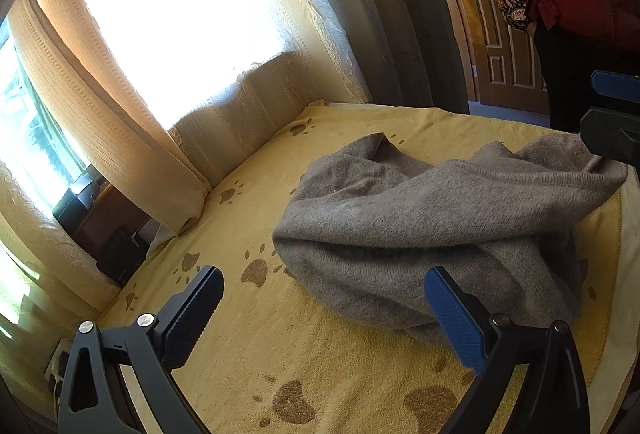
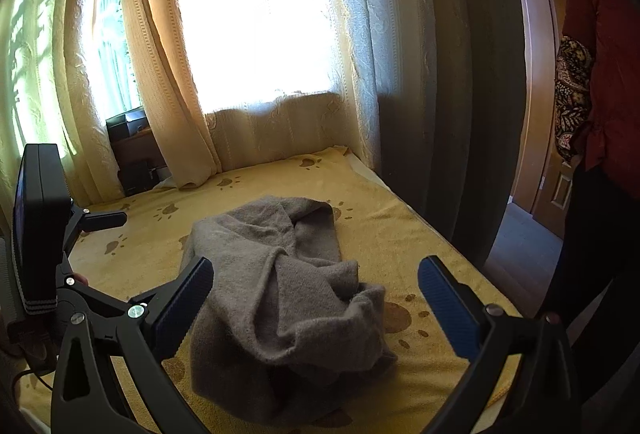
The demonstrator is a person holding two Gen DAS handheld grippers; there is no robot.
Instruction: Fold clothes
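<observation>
One rumpled grey knitted garment (image 1: 420, 218) lies in a loose heap on the yellow towelling bed cover with brown paw prints (image 1: 248, 334).

Left wrist view: our left gripper (image 1: 324, 314) has its blue-padded fingers (image 1: 452, 318) spread wide, holding nothing. Garment sits ahead and to the right of the gap; its near rolled edge is just beside the right finger. Long axis runs from near-centre out toward the right edge of the bed, where the other gripper's blue pad (image 1: 616, 86) shows.

Right wrist view: our right gripper (image 2: 316, 310) is also wide and empty. Garment (image 2: 280, 290) lies straight ahead between the fingers (image 2: 444, 310), long axis running away toward the cream curtains (image 2: 168, 82). Right one is better centred on it, we judge.

Around: a person in a red top (image 2: 608, 66) stands by the doorway, well clear. Nothing blocks the approach.
</observation>
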